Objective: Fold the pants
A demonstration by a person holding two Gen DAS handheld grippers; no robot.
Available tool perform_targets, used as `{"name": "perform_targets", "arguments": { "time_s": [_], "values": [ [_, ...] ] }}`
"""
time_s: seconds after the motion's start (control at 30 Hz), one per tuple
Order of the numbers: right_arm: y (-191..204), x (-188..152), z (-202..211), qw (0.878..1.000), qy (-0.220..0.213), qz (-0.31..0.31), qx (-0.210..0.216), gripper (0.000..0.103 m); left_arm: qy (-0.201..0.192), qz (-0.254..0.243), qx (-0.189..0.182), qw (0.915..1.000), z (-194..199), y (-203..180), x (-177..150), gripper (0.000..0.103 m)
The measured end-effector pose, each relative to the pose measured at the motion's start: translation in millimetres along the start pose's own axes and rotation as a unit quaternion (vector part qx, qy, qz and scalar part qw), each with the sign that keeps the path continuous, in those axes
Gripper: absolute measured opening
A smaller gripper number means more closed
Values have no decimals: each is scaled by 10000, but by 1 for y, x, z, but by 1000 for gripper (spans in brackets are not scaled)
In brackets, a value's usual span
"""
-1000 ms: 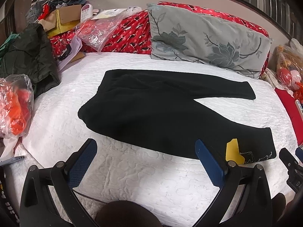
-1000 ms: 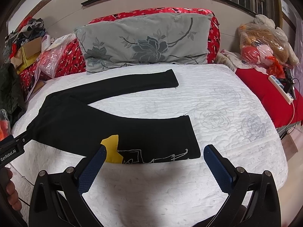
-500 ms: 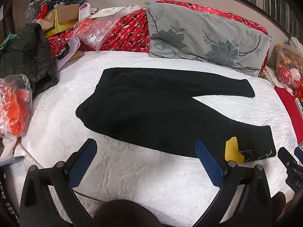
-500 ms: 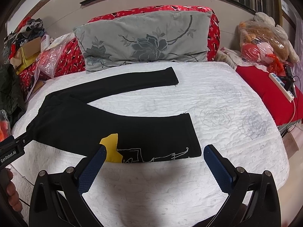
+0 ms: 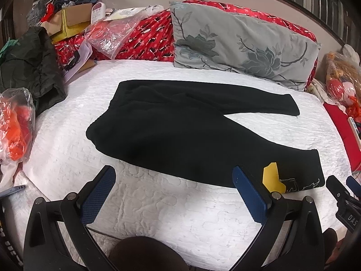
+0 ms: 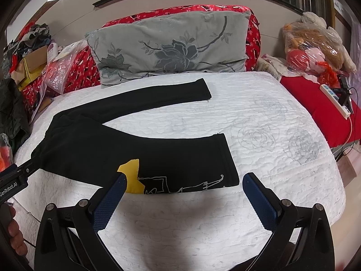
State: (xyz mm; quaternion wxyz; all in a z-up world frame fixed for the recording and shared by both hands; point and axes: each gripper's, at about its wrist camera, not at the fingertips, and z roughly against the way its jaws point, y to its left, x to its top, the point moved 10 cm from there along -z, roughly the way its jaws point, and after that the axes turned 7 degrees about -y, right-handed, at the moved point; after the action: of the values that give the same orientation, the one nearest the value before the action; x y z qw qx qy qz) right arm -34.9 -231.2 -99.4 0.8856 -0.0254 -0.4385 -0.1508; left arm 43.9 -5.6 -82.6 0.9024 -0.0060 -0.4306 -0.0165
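Black pants (image 5: 180,131) lie flat on the white quilted bed (image 5: 158,203), waistband to the left, legs spread apart to the right. The near leg (image 6: 185,160) carries a yellow patch (image 6: 132,176) and white line drawing near its cuff. My left gripper (image 5: 173,189) is open and empty, hovering over the bed's front edge just short of the pants' near edge. My right gripper (image 6: 182,194) is open and empty, just short of the near leg's cuff. The left gripper also shows at the left edge of the right wrist view (image 6: 13,178).
A grey flowered pillow (image 6: 171,47) leans on a red headboard cushion (image 5: 146,38). Bags, a box and dark clothes (image 5: 29,61) pile at the bed's left. A red surface with a power strip (image 6: 334,97) and bagged toys (image 6: 313,45) lies right.
Both grippers have edged slightly forward toward the pants. Both stay open. The pants have not moved.
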Motion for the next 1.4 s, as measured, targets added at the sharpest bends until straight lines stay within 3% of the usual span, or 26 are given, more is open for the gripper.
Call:
{"name": "perform_targets", "arguments": {
  "time_s": [0.93, 1.1, 1.4],
  "values": [
    [2, -5, -9, 9999, 147, 5, 12, 103, 188, -27, -48, 9998, -11, -5, -3, 103],
    [1, 3, -19, 9994, 285, -118, 132, 103, 573, 32, -110, 9983, -26, -1, 2, 103],
    [-46, 87, -88, 9968, 528, -577, 131, 103, 1323, 549, -73, 9897, -102, 69, 88, 103]
  ]
}}
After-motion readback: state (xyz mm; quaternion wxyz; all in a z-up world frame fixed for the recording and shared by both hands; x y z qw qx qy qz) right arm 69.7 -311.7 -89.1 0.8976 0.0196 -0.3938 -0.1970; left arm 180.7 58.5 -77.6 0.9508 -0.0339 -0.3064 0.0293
